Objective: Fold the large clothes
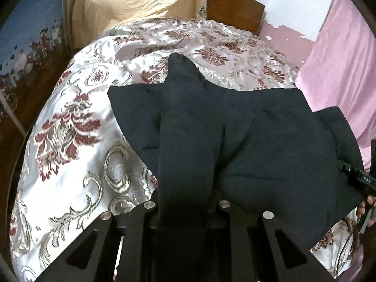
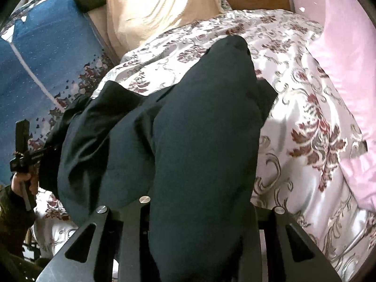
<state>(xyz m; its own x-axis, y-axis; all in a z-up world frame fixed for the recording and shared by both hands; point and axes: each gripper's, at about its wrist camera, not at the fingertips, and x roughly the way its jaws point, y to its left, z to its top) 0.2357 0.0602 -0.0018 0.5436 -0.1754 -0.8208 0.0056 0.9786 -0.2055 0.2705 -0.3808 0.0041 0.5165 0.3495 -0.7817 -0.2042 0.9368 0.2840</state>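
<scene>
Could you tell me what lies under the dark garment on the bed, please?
The floral satin bedspread shows around the dark garment; whatever lies directly beneath the fabric is covered.

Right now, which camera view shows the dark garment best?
The left wrist view: the dark garment spreads out over the floral bedspread, with most edges visible. In the right wrist view it bulges close to the lens, hiding its shape.

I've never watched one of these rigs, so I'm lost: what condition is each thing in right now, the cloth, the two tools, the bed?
Dark garment: bunched, part lifted off the bed, gripped at two spots.
Left tool: shut on the garment.
Right tool: shut on the garment.
Floral bedspread: spread over the bed, wrinkled.
Pink sheet: lies along the bedspread's far side.
Beige cloth: draped, hanging in folds.
</scene>
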